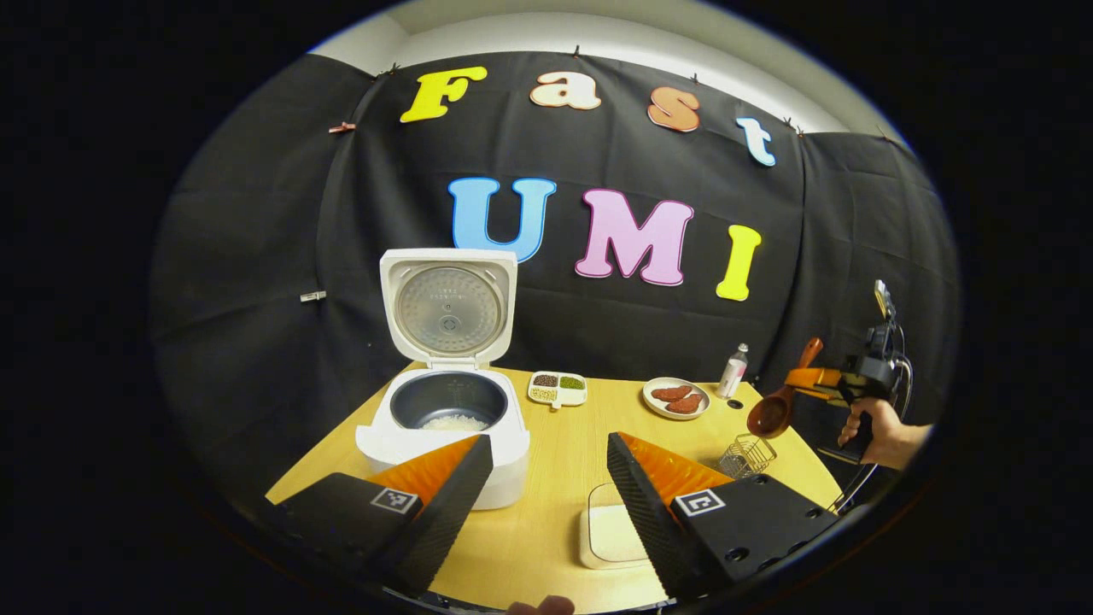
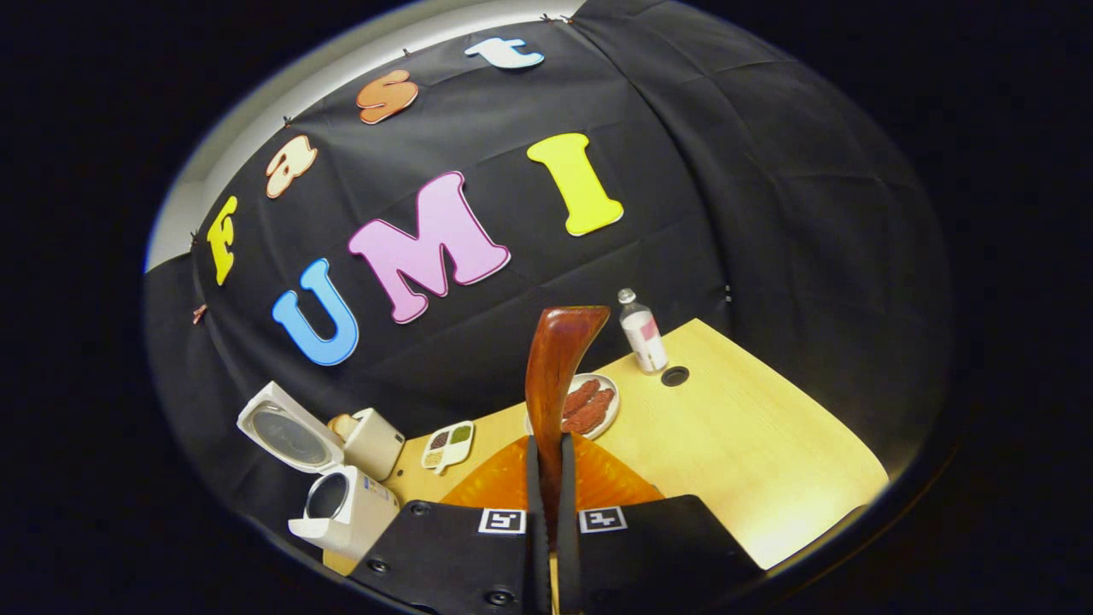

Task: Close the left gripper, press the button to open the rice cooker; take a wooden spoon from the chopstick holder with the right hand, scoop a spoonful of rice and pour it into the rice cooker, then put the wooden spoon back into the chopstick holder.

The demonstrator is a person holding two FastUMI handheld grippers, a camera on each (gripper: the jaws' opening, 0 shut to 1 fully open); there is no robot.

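Wooden spoon (image 1: 779,401): held in the air past the table's far right edge, bowl down and handle up, above and just beyond the wire chopstick holder (image 1: 746,455); in the right gripper view its handle (image 2: 557,376) rises between the two fingers.
Right gripper (image 2: 547,478): fingers drawn together and clamped on the spoon handle; in the left gripper view it shows at the right (image 1: 832,382), held by a hand (image 1: 879,431).
Rice cooker (image 1: 444,427): lid standing open, dark inner pot showing a little white rice at the bottom; sits at the table's left side.
Left gripper (image 1: 546,478): fingers spread wide apart, holding nothing, hovering over the near table.
Rice tray (image 1: 610,534): white, shallow, between the left gripper's fingers, near the front edge.
Table (image 1: 564,444): light wood.
Farther items: divided dish of beans (image 1: 558,388), plate of red slices (image 1: 676,398), small bottle (image 1: 733,371).
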